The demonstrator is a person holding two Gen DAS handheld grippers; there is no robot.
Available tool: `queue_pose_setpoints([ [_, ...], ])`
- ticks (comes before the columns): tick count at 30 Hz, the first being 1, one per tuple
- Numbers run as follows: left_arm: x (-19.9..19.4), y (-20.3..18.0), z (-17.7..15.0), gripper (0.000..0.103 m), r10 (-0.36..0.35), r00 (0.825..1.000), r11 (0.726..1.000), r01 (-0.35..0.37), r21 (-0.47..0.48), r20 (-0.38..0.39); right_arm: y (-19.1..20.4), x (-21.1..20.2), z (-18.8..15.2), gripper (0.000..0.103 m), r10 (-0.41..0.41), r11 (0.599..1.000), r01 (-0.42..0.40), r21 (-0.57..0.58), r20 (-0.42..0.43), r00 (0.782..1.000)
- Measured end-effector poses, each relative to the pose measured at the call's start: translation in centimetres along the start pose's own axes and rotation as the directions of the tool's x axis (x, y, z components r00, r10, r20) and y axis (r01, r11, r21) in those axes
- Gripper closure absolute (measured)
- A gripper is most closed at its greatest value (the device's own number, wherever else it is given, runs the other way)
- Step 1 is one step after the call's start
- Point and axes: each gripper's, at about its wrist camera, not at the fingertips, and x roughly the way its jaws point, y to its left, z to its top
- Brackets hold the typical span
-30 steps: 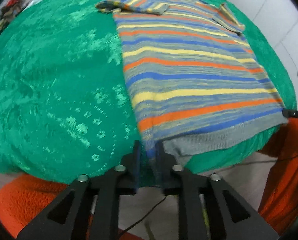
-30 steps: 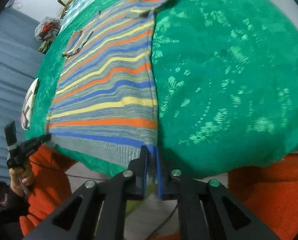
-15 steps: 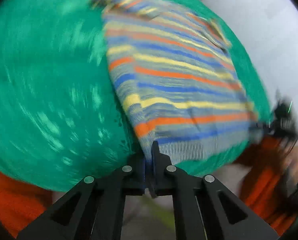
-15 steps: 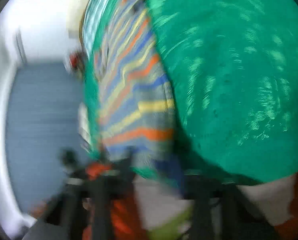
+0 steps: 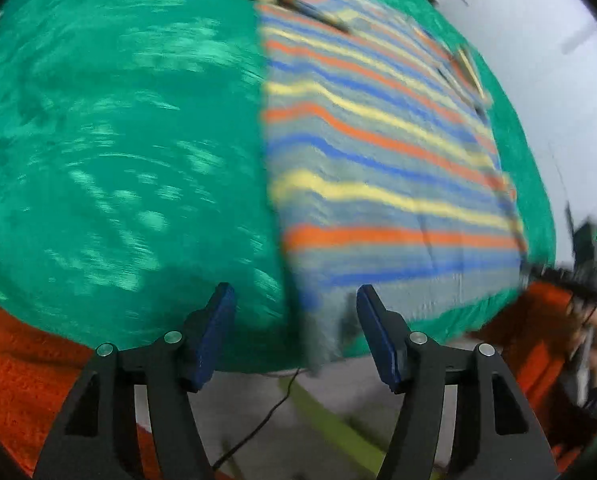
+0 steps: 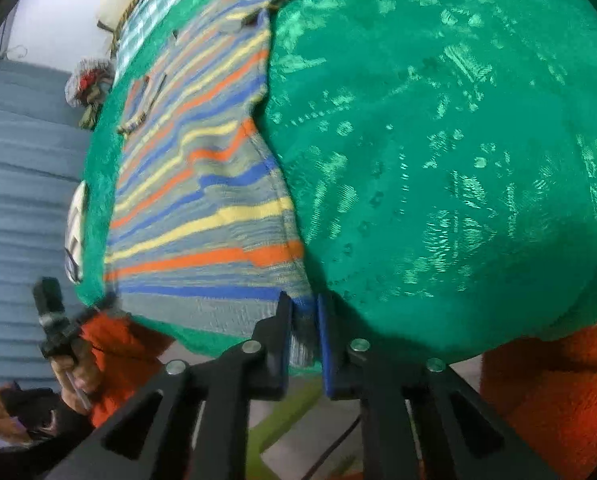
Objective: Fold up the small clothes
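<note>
Where striped sweater (image 5: 378,168) lies: green cloth (image 5: 118,140), perhaps tablecloth; white wall (image 5: 538,40).

Each tool (image 5: 296,300) (image 6: 301,312) is showing black triangular-cutout arms, silver screws and blue pads (image 5: 218,320); the person is wearing orange sleeves (image 6: 114,344).

A striped sweater (image 5: 378,152) in grey, blue, orange and yellow lies flat, filling the frame's right half, hem lowermost.
</note>
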Motion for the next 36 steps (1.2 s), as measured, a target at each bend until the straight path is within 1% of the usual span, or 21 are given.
queue_pose_setpoints([
  [1, 0.3, -1.4, -0.3, 0.039, 0.025, 1.0, 0.998, -0.025, 0.058, -0.004, -0.4, -0.1, -0.4, 0.065, 0.023, 1.0, -0.023, 0.01, -0.003, 1.0],
  [2, 0.6, -2.4, -0.6, 0.04, 0.058, 0.998, 0.992, -0.058, 0.109, 0.001, -0.1, 0.0, -0.5, 0.064, 0.041, 0.999, -0.041, 0.005, -0.01, 0.999],
  [3, 0.7, -3.2, -0.9, 0.05, 0.107, 0.994, 0.982, -0.108, 0.155, 0.011, 0.3, 0.3, -0.7, 0.064, 0.025, 1.0, -0.026, -0.01, -0.014, 1.0],
  [4, 0.8, -3.4, -0.7, 0.063, 0.129, 0.992, 0.978, -0.129, 0.164, 0.014, 0.5, 0.4, -0.8, 0.065, 0.015, 1.0, -0.015, -0.02, -0.017, 1.0],
  [5, 0.7, -3.3, -0.7, 0.065, 0.142, 0.99, 0.977, -0.143, 0.157, 0.016, 0.5, 0.6, -0.7, 0.073, 0.006, 1.0, -0.006, -0.023, -0.022, 1.0],
  [8, -0.2, -2.0, -0.9, 0.065, 0.123, 0.992, 0.985, -0.126, 0.115, 0.033, 0.2, 0.6, -0.7, 0.086, 0.011, 1.0, -0.011, -0.013, -0.025, 1.0],
  [12, -0.3, -2.4, -1.8, 0.062, 0.153, 0.988, 0.965, -0.153, 0.212, 0.018, -0.4, 0.2, -0.7, 0.085, 0.027, 1.0, -0.027, 0.007, -0.018, 0.999],
  [14, 0.1, -2.7, -2.0, 0.062, 0.166, 0.986, 0.96, -0.164, 0.229, 0.013, -0.6, 0.0, -0.6, 0.083, 0.027, 0.999, -0.027, 0.019, -0.01, 1.0],
  [17, 0.9, -2.1, -1.5, 0.084, 0.157, 0.988, 0.968, -0.152, 0.199, -0.01, -0.4, 0.0, -0.5, 0.083, 0.028, 1.0, -0.028, 0.0, -0.011, 1.0],
  [18, 1.0, -2.0, -1.4, 0.096, 0.144, 0.989, 0.972, -0.139, 0.191, -0.017, -0.2, 0.2, -0.5, 0.083, 0.03, 1.0, -0.031, -0.002, -0.014, 0.999],
  [19, 1.1, -1.9, -1.3, 0.099, 0.134, 0.991, 0.974, -0.128, 0.188, -0.02, 0.0, 0.4, -0.4, 0.083, 0.033, 0.999, -0.034, -0.005, -0.017, 0.999],
  [21, 1.0, -1.8, -1.2, 0.102, 0.163, 0.987, 0.971, -0.159, 0.177, -0.006, 0.5, 0.7, -0.2, 0.087, 0.024, 0.999, -0.024, -0.022, -0.019, 1.0],
  [22, 0.8, -1.8, -1.1, 0.102, 0.184, 0.983, 0.968, -0.182, 0.173, 0.003, 0.5, 0.7, -0.2, 0.097, 0.013, 0.999, -0.013, -0.031, -0.019, 1.0],
  [25, -2.3, -2.2, -1.0, 0.103, 0.269, 0.96, 0.94, -0.28, 0.198, 0.08, 1.1, -0.6, -0.1, 0.097, -0.031, 0.998, 0.029, -0.063, -0.022, 0.999],
  [27, -4.8, -1.9, -1.1, 0.103, 0.303, 0.944, 0.918, -0.326, 0.225, 0.131, 1.4, -2.6, -0.1, 0.097, -0.047, 0.995, 0.046, -0.086, -0.01, 0.999],
  [29, -5.9, -1.3, -1.2, 0.103, 0.308, 0.943, 0.913, -0.33, 0.24, 0.126, 1.4, -3.3, -0.1, 0.097, -0.051, 0.995, 0.05, -0.09, -0.013, 0.999],
  [30, -5.4, -1.2, -1.4, 0.103, 0.311, 0.945, 0.91, -0.328, 0.254, 0.104, 1.4, -3.1, -0.2, 0.097, -0.06, 0.994, 0.057, -0.089, -0.023, 0.998],
  [31, -4.1, -1.3, -1.7, 0.103, 0.333, 0.94, 0.898, -0.342, 0.278, 0.078, 1.2, -2.1, -0.2, 0.097, -0.086, 0.993, 0.082, -0.09, -0.044, 0.995],
  [32, -2.3, -1.8, -1.9, 0.103, 0.364, 0.93, 0.878, -0.362, 0.313, 0.056, 1.0, -0.4, -0.4, 0.097, -0.142, 0.986, 0.133, -0.101, -0.084, 0.986],
  [34, 0.8, -2.2, -2.8, 0.103, 0.425, 0.905, 0.835, -0.394, 0.384, 0.006, 0.6, 1.8, -0.6, 0.097, -0.215, 0.972, 0.201, -0.121, -0.116, 0.97],
  [36, 1.6, -2.5, -3.3, 0.103, 0.458, 0.889, 0.805, -0.413, 0.426, -0.003, 0.4, 2.4, -0.4, 0.098, -0.235, 0.969, 0.223, -0.109, -0.117, 0.965],
])
